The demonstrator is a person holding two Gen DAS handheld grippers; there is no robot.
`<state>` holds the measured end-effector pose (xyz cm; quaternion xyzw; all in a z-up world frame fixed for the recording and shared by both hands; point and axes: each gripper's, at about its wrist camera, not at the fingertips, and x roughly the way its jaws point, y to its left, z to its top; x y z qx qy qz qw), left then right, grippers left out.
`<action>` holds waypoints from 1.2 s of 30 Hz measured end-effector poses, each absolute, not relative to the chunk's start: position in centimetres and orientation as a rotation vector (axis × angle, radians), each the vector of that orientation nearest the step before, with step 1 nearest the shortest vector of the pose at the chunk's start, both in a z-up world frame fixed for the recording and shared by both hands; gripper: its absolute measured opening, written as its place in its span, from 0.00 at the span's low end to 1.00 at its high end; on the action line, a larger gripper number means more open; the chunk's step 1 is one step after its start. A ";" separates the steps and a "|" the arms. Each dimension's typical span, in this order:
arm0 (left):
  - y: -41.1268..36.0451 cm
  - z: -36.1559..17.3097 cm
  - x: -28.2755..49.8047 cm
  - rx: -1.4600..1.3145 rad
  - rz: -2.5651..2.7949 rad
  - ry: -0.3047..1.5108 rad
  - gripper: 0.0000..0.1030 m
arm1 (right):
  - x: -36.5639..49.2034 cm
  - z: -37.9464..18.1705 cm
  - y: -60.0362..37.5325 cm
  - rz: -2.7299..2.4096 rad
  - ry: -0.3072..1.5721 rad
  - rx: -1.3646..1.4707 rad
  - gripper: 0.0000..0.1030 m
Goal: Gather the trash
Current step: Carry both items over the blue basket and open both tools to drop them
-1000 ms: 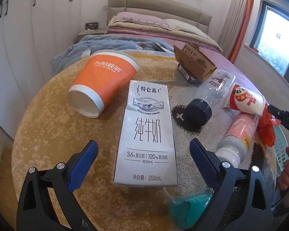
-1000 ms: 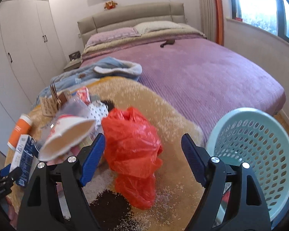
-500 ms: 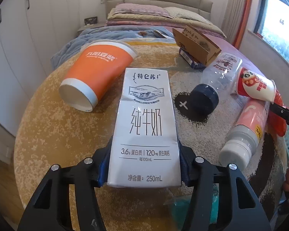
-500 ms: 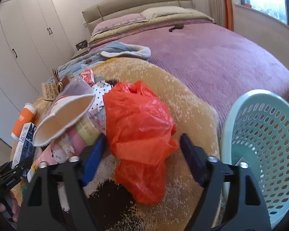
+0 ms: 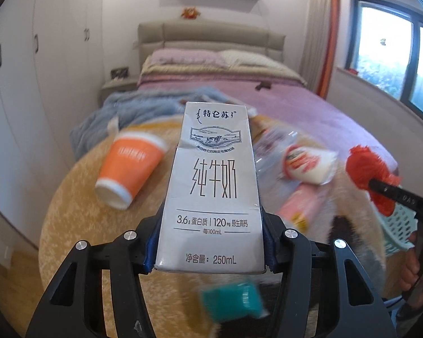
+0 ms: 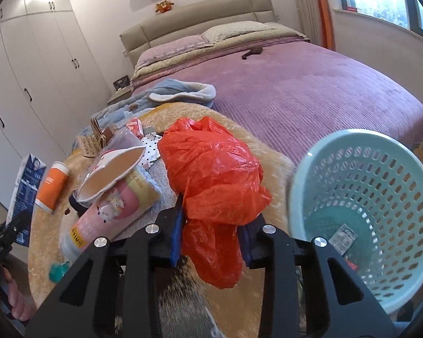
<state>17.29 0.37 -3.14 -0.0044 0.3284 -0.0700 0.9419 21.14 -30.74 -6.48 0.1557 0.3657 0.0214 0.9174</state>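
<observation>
The left gripper (image 5: 211,242) is squeezing its jaws tight on the milk box (image 5: 211,191) and holding it up over the round rug (image 5: 70,225). The right gripper (image 6: 211,236) is pinching the red bag (image 6: 211,180) with its jaws closed. The green basket (image 6: 301,180) is sitting just beside it. Next, I think, both things are going into the basket.

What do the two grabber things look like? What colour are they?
Both look alike. The left gripper and the right gripper have black angular frames with triangle-shaped cut-outs, round silver bolts, and blue pads inside the fingers. Bare fingers of the person's hand hold one handle. No cables show.
</observation>
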 end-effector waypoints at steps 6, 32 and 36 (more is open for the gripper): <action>-3.8 -0.2 15.6 0.015 -0.252 0.601 0.52 | 17.9 -3.9 -34.0 -0.006 0.690 0.358 0.29; -29.0 -2.3 22.4 0.043 -0.828 0.818 0.52 | 17.1 -5.9 -50.0 -0.394 0.774 0.465 0.31; -31.1 -3.7 23.0 0.063 -0.821 0.830 0.53 | 17.6 -7.3 -51.1 -0.402 0.808 0.493 0.31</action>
